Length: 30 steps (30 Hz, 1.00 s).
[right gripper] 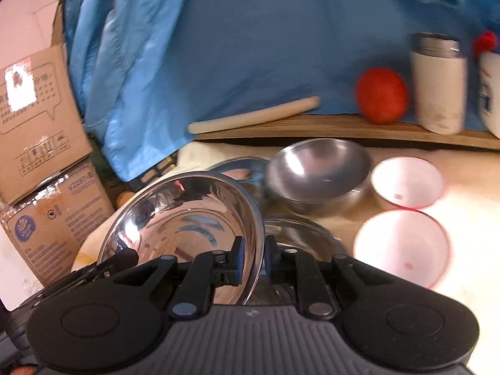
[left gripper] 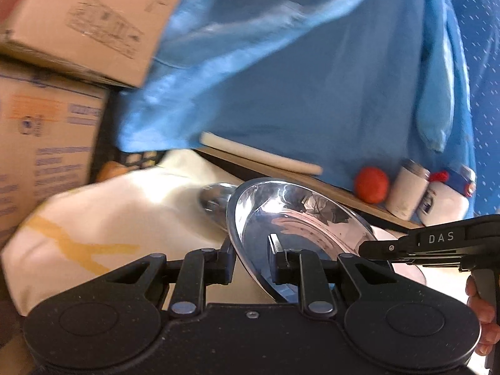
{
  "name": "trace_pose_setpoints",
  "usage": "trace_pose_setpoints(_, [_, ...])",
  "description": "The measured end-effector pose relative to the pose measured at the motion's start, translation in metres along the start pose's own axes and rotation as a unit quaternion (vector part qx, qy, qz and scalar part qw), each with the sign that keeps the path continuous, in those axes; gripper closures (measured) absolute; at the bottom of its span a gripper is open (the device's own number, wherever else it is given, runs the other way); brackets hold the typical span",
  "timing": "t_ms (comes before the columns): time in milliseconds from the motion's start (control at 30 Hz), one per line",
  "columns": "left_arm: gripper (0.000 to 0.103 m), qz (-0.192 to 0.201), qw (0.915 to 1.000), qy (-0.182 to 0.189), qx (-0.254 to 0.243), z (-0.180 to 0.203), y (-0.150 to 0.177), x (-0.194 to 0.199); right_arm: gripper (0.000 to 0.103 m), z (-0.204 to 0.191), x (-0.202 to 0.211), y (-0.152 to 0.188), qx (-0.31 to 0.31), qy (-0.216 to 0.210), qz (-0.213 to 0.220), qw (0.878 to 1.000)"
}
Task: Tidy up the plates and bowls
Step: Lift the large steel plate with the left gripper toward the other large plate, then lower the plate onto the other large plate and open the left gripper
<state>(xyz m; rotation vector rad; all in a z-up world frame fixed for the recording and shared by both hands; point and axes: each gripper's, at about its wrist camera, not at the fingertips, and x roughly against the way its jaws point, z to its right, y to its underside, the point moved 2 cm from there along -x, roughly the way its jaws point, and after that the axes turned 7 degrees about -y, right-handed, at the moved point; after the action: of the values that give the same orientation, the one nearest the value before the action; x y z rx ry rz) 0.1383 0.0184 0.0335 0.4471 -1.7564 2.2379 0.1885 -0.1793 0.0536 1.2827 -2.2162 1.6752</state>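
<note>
Blue cloth (right gripper: pixel 250 47) drapes behind a pale table (right gripper: pixel 462 187), cardboard boxes (right gripper: pixel 40 118) stacked beside it. Both the left gripper (left gripper: pixel 251 261) and right gripper (right gripper: pixel 253 259) pinch opposite rims of one shiny steel plate (right gripper: pixel 187 215), tilted above the table. Nearby sit a brushed steel bowl (right gripper: pixel 315 168), two red-rimmed white bowls (right gripper: pixel 403 243) and a clear glass bowl (right gripper: pixel 297 234).

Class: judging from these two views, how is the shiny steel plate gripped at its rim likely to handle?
The steel plate looks rigid, keeping its shape while tilted. Its mirror polish suggests it could slip in the right tongs and left tongs. Thin-looking, so probably light.
</note>
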Motion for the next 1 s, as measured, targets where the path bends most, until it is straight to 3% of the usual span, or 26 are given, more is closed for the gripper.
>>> trace_pose_setpoints(200, [0.080,-0.026,0.9993,0.021,-0.019,0.026,0.013,-0.010,0.088,0.029,0.017,0.012,-0.021,0.021,0.000,1.000])
trace_pose_setpoints(400, [0.076,-0.040,0.9983,0.018,-0.038,0.040,0.020,-0.016,0.088,0.041,0.021,0.021,-0.024,0.027,-0.008,0.999])
trace_pose_setpoints(1000, [0.068,-0.032,0.9946,-0.015,-0.097,0.053,0.031,-0.023,0.086,0.027,0.012,0.032,0.063,0.076,-0.005,0.995])
